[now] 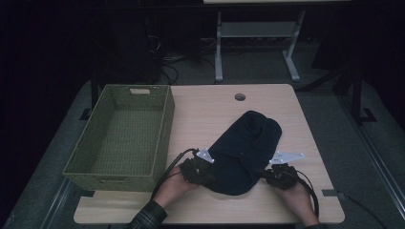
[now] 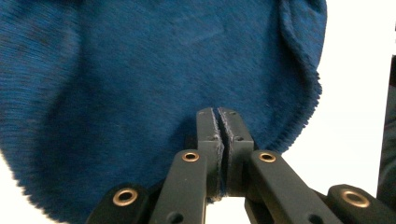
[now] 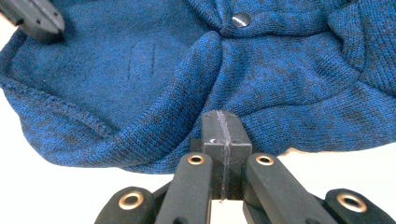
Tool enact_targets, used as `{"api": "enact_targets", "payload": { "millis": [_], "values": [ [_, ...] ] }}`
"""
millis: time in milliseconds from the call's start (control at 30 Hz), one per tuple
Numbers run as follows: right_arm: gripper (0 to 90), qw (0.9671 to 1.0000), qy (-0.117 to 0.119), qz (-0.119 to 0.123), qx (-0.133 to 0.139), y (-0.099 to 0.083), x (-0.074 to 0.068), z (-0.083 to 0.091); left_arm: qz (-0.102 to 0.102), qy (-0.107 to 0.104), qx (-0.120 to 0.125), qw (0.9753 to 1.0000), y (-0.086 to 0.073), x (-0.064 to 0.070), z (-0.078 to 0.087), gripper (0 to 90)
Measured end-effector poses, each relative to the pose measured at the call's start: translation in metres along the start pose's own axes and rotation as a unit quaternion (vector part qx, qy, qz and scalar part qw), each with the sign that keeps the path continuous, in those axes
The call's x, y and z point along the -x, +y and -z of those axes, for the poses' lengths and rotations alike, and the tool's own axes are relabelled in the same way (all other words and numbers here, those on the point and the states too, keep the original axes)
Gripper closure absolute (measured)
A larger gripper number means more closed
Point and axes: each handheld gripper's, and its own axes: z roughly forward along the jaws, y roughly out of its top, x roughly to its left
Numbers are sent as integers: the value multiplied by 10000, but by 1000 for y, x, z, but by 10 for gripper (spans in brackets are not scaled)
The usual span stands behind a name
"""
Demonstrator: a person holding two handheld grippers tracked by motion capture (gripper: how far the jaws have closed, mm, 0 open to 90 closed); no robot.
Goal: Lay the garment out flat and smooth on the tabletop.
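Blue knit garment point(image 1: 245, 151) covers both jaw tips; left hand-held gripper point(image 2: 218, 122) and right hand-held gripper point(image 3: 225, 123) each clamp its near hem, forearms low over the tabletop point(image 1: 210, 109).

Lab: cable tangle point(image 1: 165, 64), bare desk frame point(image 1: 258, 43).

A dark blue knitted garment point(image 1: 243, 152) lies bunched on the table's right half, stretching from the near edge area diagonally toward the far right. Up close the knit is ribbed and heathered blue, with a hemmed edge, deep folds and a dark snap button point(image 3: 241, 19). Its near end is spread wide, its far end rounded and heaped.
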Motion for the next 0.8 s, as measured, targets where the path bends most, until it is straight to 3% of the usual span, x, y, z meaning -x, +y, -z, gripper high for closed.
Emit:
{"api": "enact_targets", "payload": {
  "millis": [100,367,633,800],
  "values": [
    [900,10000,14,33,64,-2,2,0,83,41,87,9999,4,-1,4,875],
    [900,10000,-67,12,62,-2,-1,0,76,167,142,9997,23,-8,7,883],
    [900,9999,-62,26,77,-2,-1,0,105,331,350,9988,50,-26,16,890],
    [900,10000,-75,2,55,-2,-2,0,111,530,349,9979,66,-44,14,895]
  ]
}}
